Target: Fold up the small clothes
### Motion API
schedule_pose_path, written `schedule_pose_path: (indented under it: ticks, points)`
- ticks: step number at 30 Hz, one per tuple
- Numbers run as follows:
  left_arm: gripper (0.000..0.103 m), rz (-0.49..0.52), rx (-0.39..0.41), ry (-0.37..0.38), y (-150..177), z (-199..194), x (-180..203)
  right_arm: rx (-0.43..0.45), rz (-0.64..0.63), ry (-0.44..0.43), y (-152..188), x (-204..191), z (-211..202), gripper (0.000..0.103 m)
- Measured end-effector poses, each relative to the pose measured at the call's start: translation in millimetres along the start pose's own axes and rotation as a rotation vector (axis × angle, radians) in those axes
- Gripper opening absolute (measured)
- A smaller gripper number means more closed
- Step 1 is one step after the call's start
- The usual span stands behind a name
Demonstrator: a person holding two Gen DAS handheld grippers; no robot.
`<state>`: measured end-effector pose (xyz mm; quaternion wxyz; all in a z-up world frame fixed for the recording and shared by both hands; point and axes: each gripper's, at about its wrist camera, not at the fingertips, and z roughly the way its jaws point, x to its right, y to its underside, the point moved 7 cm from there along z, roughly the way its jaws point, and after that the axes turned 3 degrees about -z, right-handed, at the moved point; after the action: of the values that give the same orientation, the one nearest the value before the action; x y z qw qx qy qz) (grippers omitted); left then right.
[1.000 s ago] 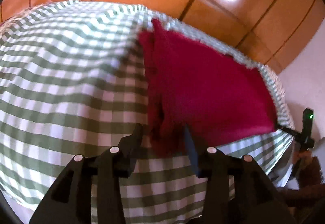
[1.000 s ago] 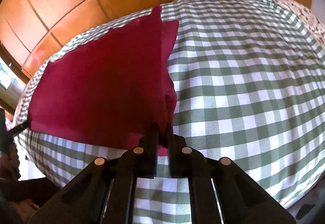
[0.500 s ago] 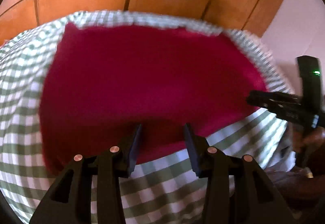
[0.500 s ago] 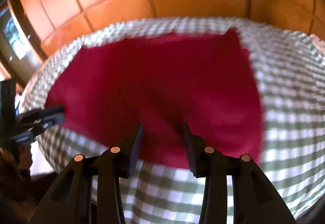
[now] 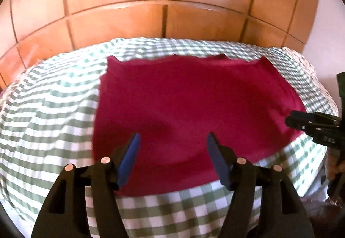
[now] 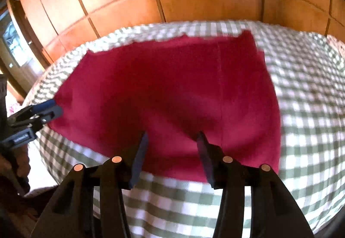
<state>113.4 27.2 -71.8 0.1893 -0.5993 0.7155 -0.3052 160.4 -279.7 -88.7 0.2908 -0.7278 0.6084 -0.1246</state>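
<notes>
A dark red garment (image 5: pixel 194 113) lies flat on a green-and-white checked bedspread (image 5: pixel 49 113). My left gripper (image 5: pixel 172 141) is open and empty, its blue-padded fingers over the garment's near edge. In this view the right gripper (image 5: pixel 289 120) shows at the garment's right corner. In the right wrist view the garment (image 6: pixel 168 95) fills the middle and my right gripper (image 6: pixel 171 138) is open and empty above its near edge. The left gripper (image 6: pixel 56 107) shows at the garment's left corner.
A panelled wooden wardrobe (image 5: pixel 163 5) stands behind the bed. The bedspread (image 6: pixel 308 108) runs on to the right of the garment. The bed's near edge (image 5: pixel 172 216) is just below the grippers. A window or door (image 6: pixel 13 48) is at the far left.
Both grippers have swung round to face the garment square on. The right gripper, shut on the garment's edge a second ago, has let go and opened. The left has opened wider.
</notes>
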Motion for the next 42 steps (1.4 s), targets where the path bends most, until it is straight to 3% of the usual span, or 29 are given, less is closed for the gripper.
schedule_pose_path:
  ticks: [9, 12, 16, 21, 28, 33, 39, 42]
  points:
    - [0.071, -0.004, 0.001, -0.088, -14.8, 10.8, -12.3, 0.052, -0.003, 0.059, -57.0, 0.7, 27.5, 0.047]
    - [0.072, -0.003, 0.001, -0.106, -18.1, 11.5, -14.4, 0.037, 0.005, 0.137, -68.2, 15.7, 46.4, 0.047]
    - [0.074, -0.003, 0.011, -0.145, -24.2, 14.5, -25.4, -0.022, 0.057, 0.201, -62.0, 42.1, 75.4, 0.047]
    - [0.074, -0.094, 0.002, -0.165, -35.9, 22.9, -63.8, 0.029, 0.048, 0.19, -55.9, 43.4, 81.3, 0.049]
    - [0.07, -0.313, -0.045, -0.058, -61.3, 52.2, -128.1, 0.054, 0.071, 0.159, -53.0, 46.1, 81.6, 0.05]
    - [0.064, -0.419, -0.099, 0.035, -66.8, 81.0, -143.7, 0.065, 0.062, 0.163, -53.5, 45.4, 83.1, 0.051]
    - [0.049, -0.471, -0.136, 0.129, -75.0, 106.5, -132.4, 0.07, 0.063, 0.164, -53.0, 44.6, 83.1, 0.051]
    - [0.03, -0.441, -0.113, 0.133, -83.7, 108.6, -122.3, 0.071, 0.061, 0.165, -52.9, 44.2, 83.2, 0.051]
